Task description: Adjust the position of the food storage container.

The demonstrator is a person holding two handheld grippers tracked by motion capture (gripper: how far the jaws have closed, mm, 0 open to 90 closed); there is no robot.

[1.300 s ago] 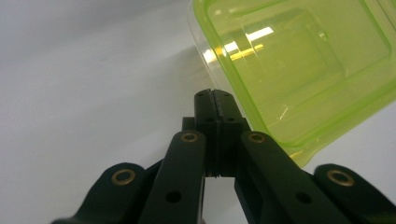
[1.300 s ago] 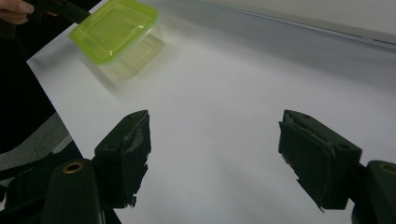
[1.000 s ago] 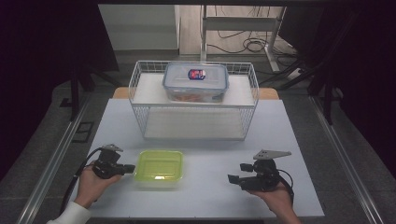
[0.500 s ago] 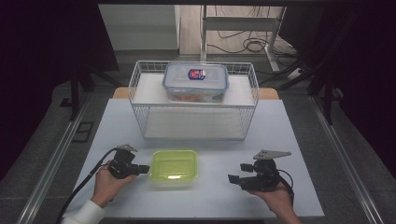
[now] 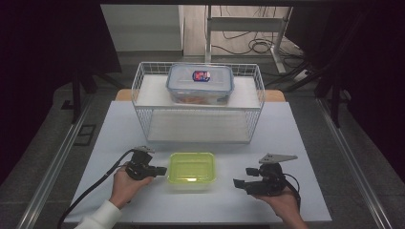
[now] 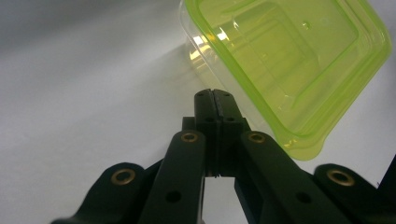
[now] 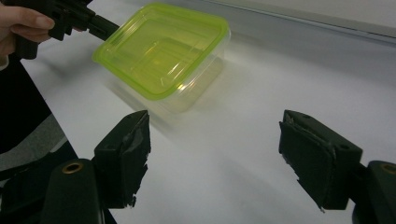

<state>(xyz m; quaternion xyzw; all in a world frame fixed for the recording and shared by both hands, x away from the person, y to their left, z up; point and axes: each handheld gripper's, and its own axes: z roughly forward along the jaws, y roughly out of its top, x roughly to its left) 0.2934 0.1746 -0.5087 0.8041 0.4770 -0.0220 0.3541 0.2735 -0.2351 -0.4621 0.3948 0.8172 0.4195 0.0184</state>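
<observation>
Fig.: green-lidded box (image 5: 192, 171) sitting on the white table (image 5: 305, 143), near the person's edge, roughly midway btw. the two grippers and in front of the wire basket (image 5: 143, 102). Lid appearing seated on a clear, thin-walled base; contents, if any, not showing.

Left gripper (image 5: 161, 170): jaws pressed together w/ nothing pinched, tip lying at the box's left edge and apparently touching it (contact itself hard to confirm from the high view). In the left gripper view the joined tips (image 6: 215, 100) are sitting just under the lid rim (image 6: 299, 140). Right gripper (image 5: 237, 183): jaws spread wide, empty, lying well apart from the box on its right side and pointing toward it.

Risks, judged from this layout:
- Box looking light, table looking smooth; a shut tip nudging from one side is likely sliding it rather than steering it, so it may be skidding or twisting off line.
- Tip riding under the rim could be prying the lid up or tipping the box.
- Spread right jaws meeting a box that is sliding toward them may be catching only a corner, squashing the soft wall or slipping off.
- Push running too far right or forward: box bumping the right gripper or the basket, which is carrying a blue-rimmed tub (image 5: 200, 83).
</observation>
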